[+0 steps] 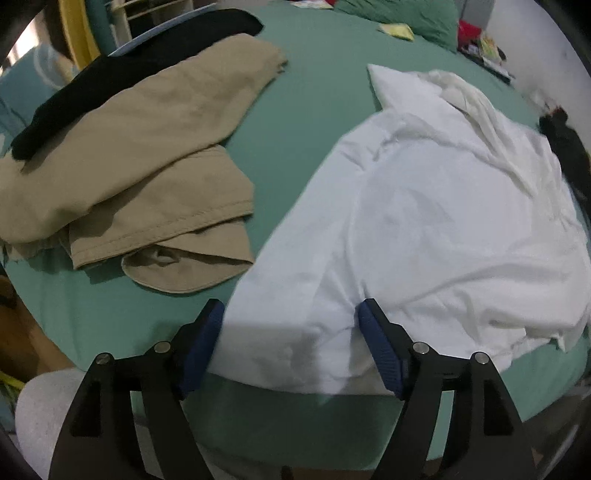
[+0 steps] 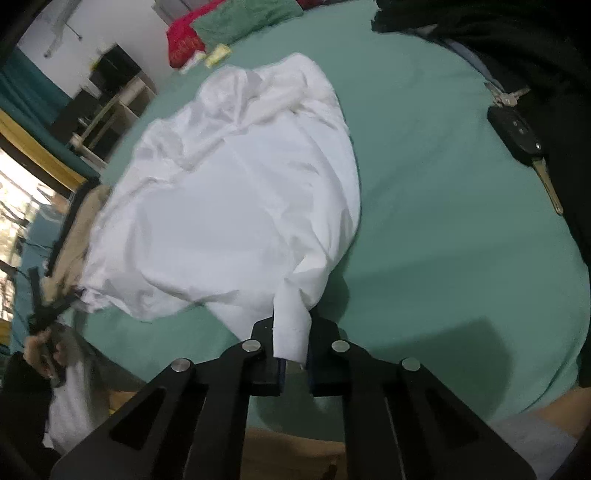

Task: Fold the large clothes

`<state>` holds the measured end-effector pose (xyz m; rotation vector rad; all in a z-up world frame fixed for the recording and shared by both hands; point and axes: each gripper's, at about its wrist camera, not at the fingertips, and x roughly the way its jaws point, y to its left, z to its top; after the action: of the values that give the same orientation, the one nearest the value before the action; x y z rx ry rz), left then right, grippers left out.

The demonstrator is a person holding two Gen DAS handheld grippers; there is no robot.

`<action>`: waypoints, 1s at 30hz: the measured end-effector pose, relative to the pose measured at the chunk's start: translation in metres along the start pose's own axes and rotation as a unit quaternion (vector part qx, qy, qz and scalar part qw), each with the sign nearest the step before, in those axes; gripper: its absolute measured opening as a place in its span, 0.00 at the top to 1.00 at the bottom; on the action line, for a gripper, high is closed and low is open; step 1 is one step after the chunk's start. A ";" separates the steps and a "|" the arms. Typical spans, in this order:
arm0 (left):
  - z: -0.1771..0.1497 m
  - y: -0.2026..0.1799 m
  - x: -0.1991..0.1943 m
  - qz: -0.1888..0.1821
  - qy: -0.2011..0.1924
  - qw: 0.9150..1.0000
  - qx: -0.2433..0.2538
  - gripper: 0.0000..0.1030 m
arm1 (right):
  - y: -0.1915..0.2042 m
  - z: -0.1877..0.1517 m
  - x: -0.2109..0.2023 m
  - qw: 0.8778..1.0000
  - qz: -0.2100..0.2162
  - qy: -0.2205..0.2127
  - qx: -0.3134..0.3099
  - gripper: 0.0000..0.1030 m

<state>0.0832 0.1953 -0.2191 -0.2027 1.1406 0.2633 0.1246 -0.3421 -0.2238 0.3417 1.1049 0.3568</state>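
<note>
A large white garment lies crumpled on the green bed sheet. My left gripper is open, its blue-padded fingers standing either side of the garment's near hem at the bed's front edge. In the right wrist view the same white garment spreads across the bed. My right gripper is shut on a narrow folded corner of the white garment, just above the sheet.
Beige trousers with a black garment on top lie at the left. A car key with a key ring lies on the sheet at the right beside dark cloth. Pillows sit at the far end.
</note>
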 end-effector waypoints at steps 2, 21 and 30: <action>-0.002 -0.003 -0.002 -0.009 0.004 1.000 0.009 0.25 | -0.001 0.001 -0.010 1.000 0.010 -0.020 0.011 0.93; -0.012 0.000 -0.084 -0.092 -0.069 0.993 0.009 0.97 | 0.014 0.000 -0.094 0.991 -0.015 -0.131 0.002 0.94; -0.010 0.008 -0.149 -0.109 -0.113 0.987 0.017 0.97 | 0.023 -0.009 -0.138 0.988 -0.028 -0.150 -0.019 0.94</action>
<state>0.0132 0.1846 -0.0870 -0.2596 0.8880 0.0699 0.0583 -0.3816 -0.1072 0.3189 0.8101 0.2667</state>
